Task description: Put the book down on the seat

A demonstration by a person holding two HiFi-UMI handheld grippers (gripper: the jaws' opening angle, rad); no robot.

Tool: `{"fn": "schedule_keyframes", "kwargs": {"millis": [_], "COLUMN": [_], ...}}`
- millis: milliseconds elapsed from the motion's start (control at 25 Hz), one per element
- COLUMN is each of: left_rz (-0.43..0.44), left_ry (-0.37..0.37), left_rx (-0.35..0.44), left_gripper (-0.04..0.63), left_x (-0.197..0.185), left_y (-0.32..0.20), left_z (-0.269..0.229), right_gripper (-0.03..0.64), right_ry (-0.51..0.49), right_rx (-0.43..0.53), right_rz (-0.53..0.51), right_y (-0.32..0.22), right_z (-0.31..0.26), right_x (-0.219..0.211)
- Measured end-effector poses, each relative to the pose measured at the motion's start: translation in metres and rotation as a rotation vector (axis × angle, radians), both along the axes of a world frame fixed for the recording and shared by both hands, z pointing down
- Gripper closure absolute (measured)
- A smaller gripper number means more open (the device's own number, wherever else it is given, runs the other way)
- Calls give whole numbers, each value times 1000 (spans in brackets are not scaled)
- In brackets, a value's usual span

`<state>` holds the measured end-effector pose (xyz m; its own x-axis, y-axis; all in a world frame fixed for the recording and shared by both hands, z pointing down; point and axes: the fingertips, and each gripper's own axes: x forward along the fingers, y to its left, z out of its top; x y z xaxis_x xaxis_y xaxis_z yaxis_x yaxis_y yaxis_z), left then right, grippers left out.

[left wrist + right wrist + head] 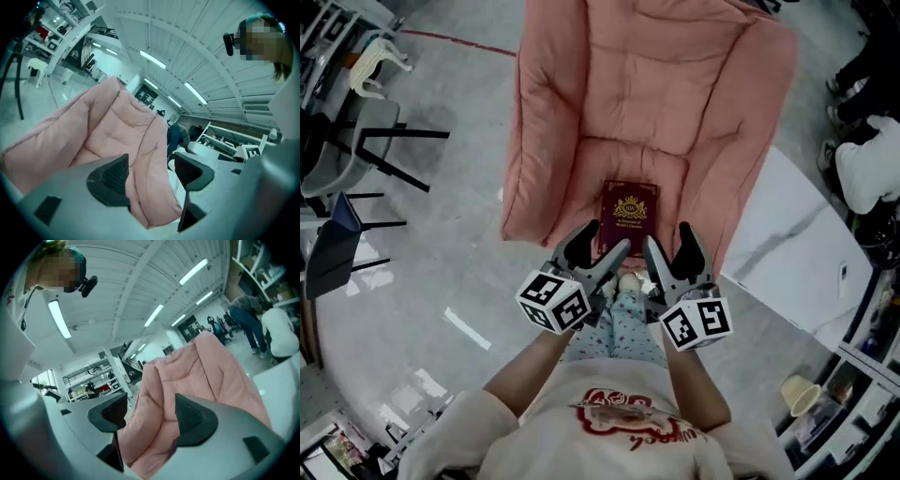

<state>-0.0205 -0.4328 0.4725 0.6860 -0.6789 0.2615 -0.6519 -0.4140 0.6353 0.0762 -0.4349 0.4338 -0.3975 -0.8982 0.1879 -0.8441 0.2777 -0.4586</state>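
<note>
A dark red book [627, 217] with a gold crest lies flat on the seat of a pink padded armchair [645, 94], near the seat's front edge. My left gripper [602, 246] and right gripper [667, 249] hover side by side just in front of the book, tilted upward, both open with nothing between the jaws. In the left gripper view the gripper [151, 174] frames the pink armchair [112, 131]; in the right gripper view the gripper [149, 414] frames the armchair [187, 376] too. Neither gripper view shows the book.
A white marble-look table [797, 253] stands right of the chair. Dark chairs [347, 159] sit at the far left. A person in white [872, 164] is at the right edge. My legs in patterned trousers [619, 323] are right before the seat.
</note>
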Motion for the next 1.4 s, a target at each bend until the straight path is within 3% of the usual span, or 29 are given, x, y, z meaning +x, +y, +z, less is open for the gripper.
{"fn": "schedule_keyframes", "kwargs": {"millis": [200,320,680,840,1000,1120,1400], "left_rz": [26,42,106,120,115,129,158], "left_ry": [54,98,146,161,125,118,113], "left_rx": [180,264,391,455,491,508,551], "left_gripper": [299,311,350,392,460,561,591], "left_x": [3,2,-2,-3,-1,3,25], "left_y": [-12,-16,20,25,37,42,73], "left_z": [-101,-146,-222,-241,-242,-246,-270], "right_gripper": [373,455,589,605,614,615,615], "right_ry": [54,67,91,92,111,98,101], "right_rx": [217,312,412,476,513,518,567], "right_rz": [11,29,-63,-106,-101,-98,-124], "right_y": [-12,-13,18,27,47,55,89], "right_z": [-97,-140,-205,-224,-226,-230,-253], "right_x": [-6,-8,-44,-57,-55,-54,-39]}}
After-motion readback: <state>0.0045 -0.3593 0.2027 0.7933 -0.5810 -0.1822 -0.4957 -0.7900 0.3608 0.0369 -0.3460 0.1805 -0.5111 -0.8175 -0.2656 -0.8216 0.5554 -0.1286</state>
